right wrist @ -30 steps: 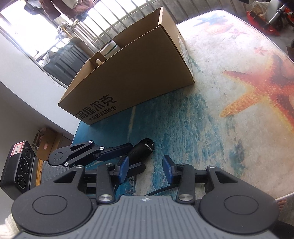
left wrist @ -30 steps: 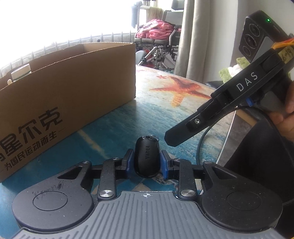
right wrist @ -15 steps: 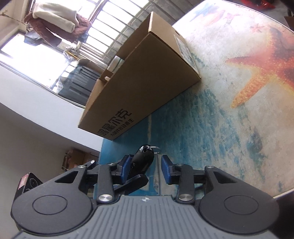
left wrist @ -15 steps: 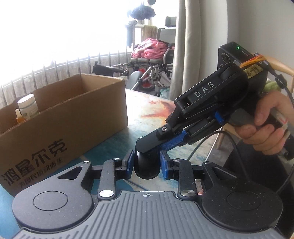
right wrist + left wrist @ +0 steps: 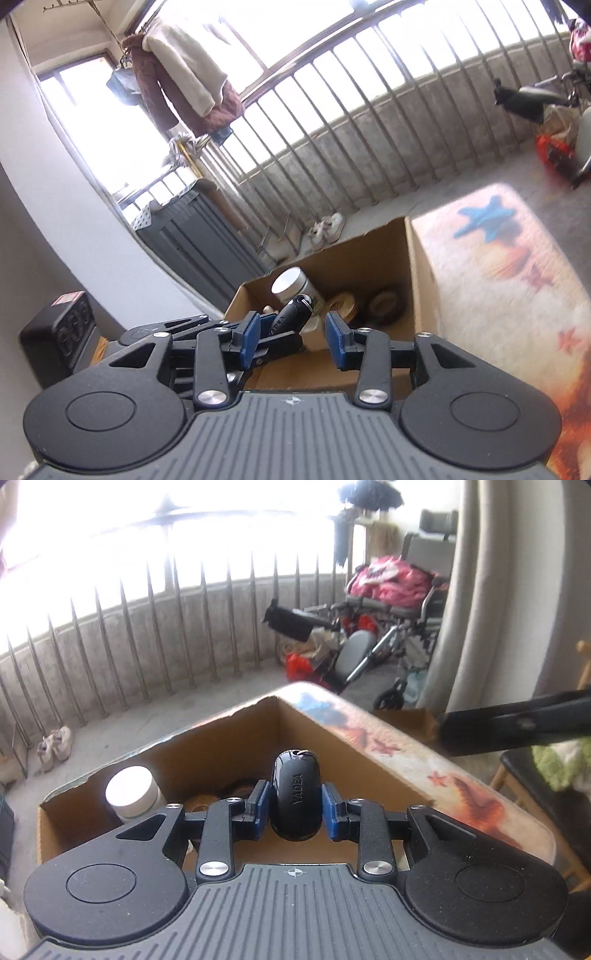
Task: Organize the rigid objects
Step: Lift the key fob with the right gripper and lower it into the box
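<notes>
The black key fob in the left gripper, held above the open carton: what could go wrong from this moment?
1. The left gripper clamps the rounded, smooth key fob only by its sides, so it might slip out early.
2. If it drops, it may hit the white-lidded jar already in the cardboard box.
3. The right gripper, jaws just opening and empty, sits close beside the left one and could bump it.

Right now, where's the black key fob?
In the left wrist view the black key fob sits centre frame, clamped in the left gripper above the open cardboard box, right of the white-lidded jar.
</notes>
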{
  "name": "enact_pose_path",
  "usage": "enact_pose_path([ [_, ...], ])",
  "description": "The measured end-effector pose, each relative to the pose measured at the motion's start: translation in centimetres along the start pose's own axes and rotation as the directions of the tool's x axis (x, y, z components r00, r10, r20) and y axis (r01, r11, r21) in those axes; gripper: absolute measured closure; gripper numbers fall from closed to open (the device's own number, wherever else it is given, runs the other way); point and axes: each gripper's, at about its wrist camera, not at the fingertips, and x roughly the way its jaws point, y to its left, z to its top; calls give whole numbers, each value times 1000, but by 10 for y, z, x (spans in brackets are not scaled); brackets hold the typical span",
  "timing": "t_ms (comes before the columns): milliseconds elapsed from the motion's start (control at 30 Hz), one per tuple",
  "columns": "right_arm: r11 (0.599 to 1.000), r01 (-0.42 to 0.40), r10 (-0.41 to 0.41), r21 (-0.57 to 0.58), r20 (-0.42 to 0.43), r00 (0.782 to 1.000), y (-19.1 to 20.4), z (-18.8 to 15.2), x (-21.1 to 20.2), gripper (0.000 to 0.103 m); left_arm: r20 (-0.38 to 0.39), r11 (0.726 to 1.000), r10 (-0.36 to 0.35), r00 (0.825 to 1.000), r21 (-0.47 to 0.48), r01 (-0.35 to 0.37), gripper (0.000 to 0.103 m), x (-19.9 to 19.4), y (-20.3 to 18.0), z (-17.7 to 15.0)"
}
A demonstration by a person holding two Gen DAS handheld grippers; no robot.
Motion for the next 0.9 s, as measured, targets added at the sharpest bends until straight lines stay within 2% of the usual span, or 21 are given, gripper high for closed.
enact_pose_path([
  [67,999,-5,4,33,48,999,-14,3,-7,61,-92,999,25,995,-26,-27,74,43,4,16],
  [167,995,-17,10,98,66,998,-41,1,-11,61,-207,995,31,978,-90,-50,74,97,8,32],
  [267,991,7,-13,131,47,999,-68,-5,-11,61,-279,987,68,958,-118,-105,74,127,7,35],
  [333,988,6,-12,154,32,999,-83,-9,-10,61,-327,976,57,943,-180,-122,74,138,12,31],
  [367,986,7,-12,166,30,999,-90,-11,-11,61,-335,969,36,942,-220,-115,74,141,15,30],
  [400,985,9,-15,174,29,999,-96,-13,-11,61,-340,962,44,939,-239,-132,74,142,18,29],
  [433,984,9,-14,179,27,1000,-101,-15,-12,61,-335,961,59,940,-237,-145,74,140,18,28],
  [500,982,7,-12,191,26,1000,-109,-18,-13,61,-345,956,44,938,-258,-140,74,141,22,29],
  [600,979,3,-8,205,22,1000,-115,-23,-12,61,-371,919,-42,928,-378,-110,74,150,35,27],
  [667,977,-1,-3,213,20,1000,-116,-25,-9,61,-349,913,-68,935,-399,-82,73,146,40,26],
  [800,980,0,0,198,2,1000,-111,-27,-2,61,-346,887,-141,928,-461,-37,71,138,46,21],
  [833,981,4,-4,193,0,1000,-109,-26,-1,61,-343,887,-142,929,-461,-35,71,135,45,21],
  [900,983,13,-13,182,1,1000,-104,-26,0,61,-352,910,-118,929,-413,-41,71,131,40,20],
])
